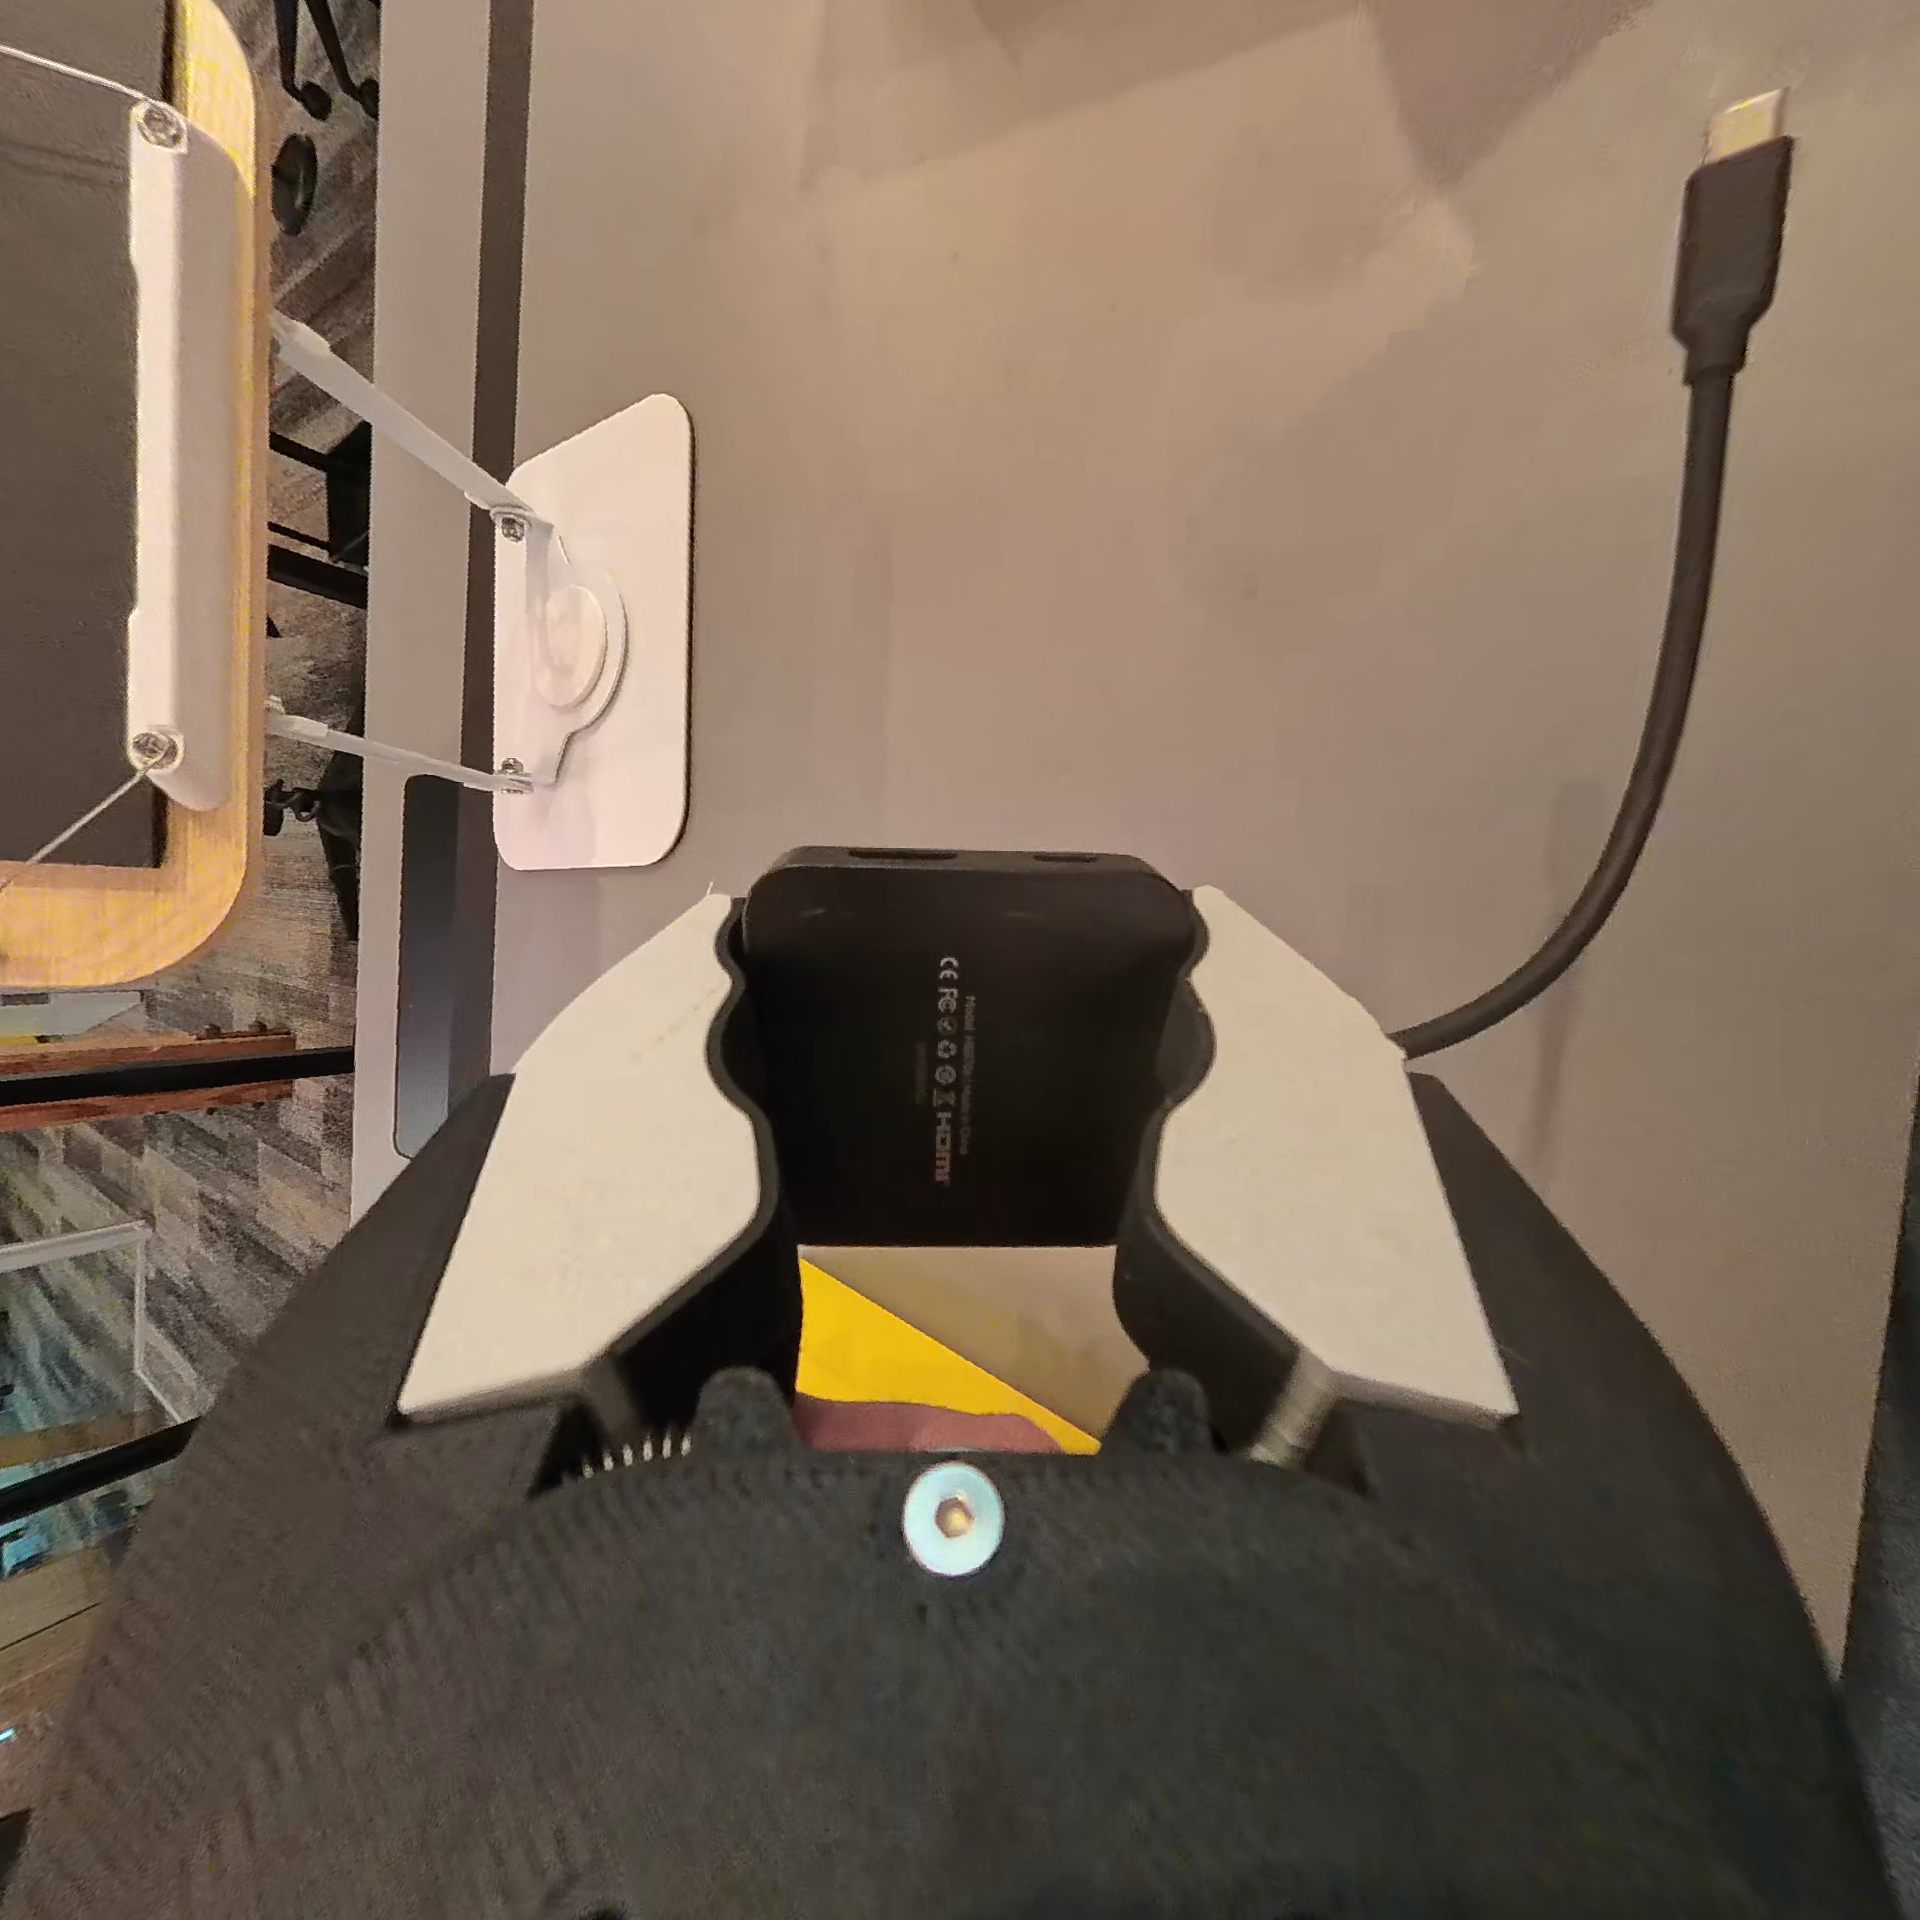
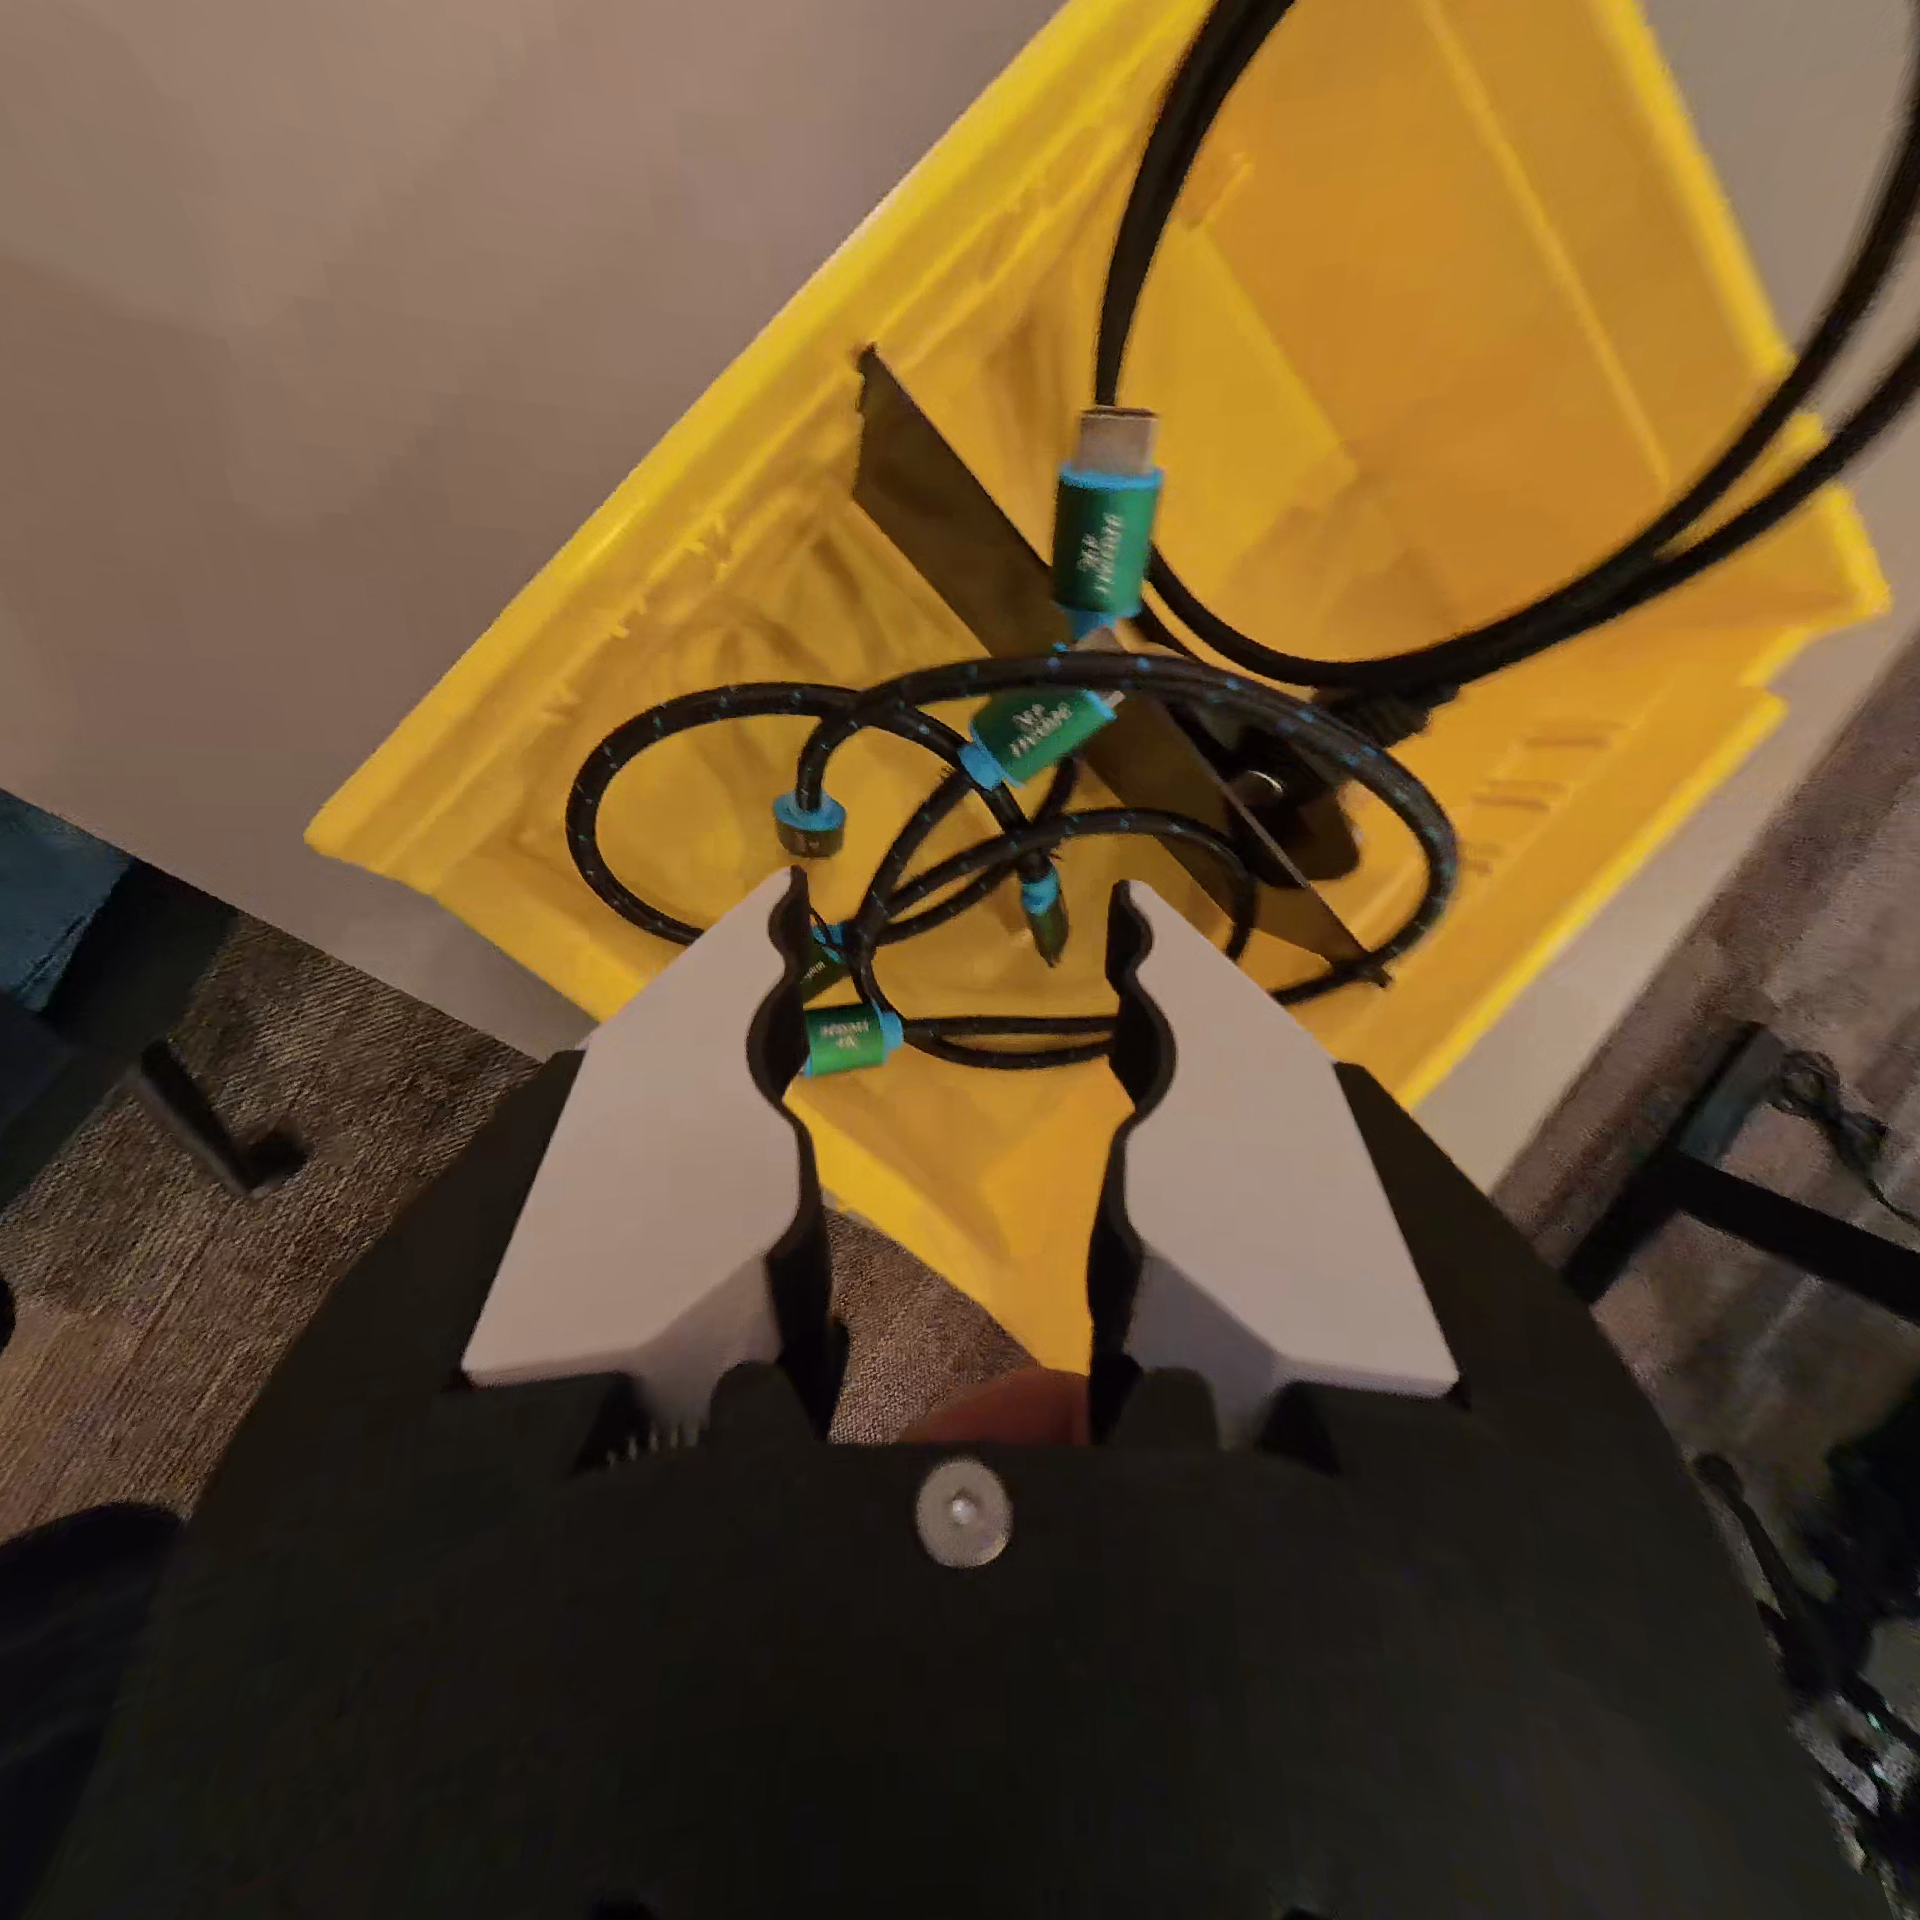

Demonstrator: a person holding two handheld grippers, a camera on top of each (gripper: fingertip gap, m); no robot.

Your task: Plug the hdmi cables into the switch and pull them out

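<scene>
My left gripper (image 1: 966, 914) is shut on a flat black HDMI switch (image 1: 966, 1049), held up off the table with its port edge pointing away from me. The switch's own black cable (image 1: 1662, 748) curves up on the right and ends in a free metal-tipped plug (image 1: 1740, 208). My right gripper (image 2: 956, 904) is open and empty, its fingertips just above a tangle of braided black HDMI cables (image 2: 1039, 821) with green plugs (image 2: 1103, 535) lying in a yellow bin (image 2: 1403, 364). One green plug (image 2: 850, 1041) shows between the fingers, with no contact that I can see.
A white stand base (image 1: 603, 644) with thin arms holds a wood-framed panel (image 1: 125, 520) at the left on the grey table (image 1: 1143, 468). Thick black cables (image 2: 1558, 540) cross the bin's right side. Carpet and black furniture legs (image 2: 1714, 1195) lie beyond the table's edge. The gap from one gripper's tips to the other's is roughly 45 cm.
</scene>
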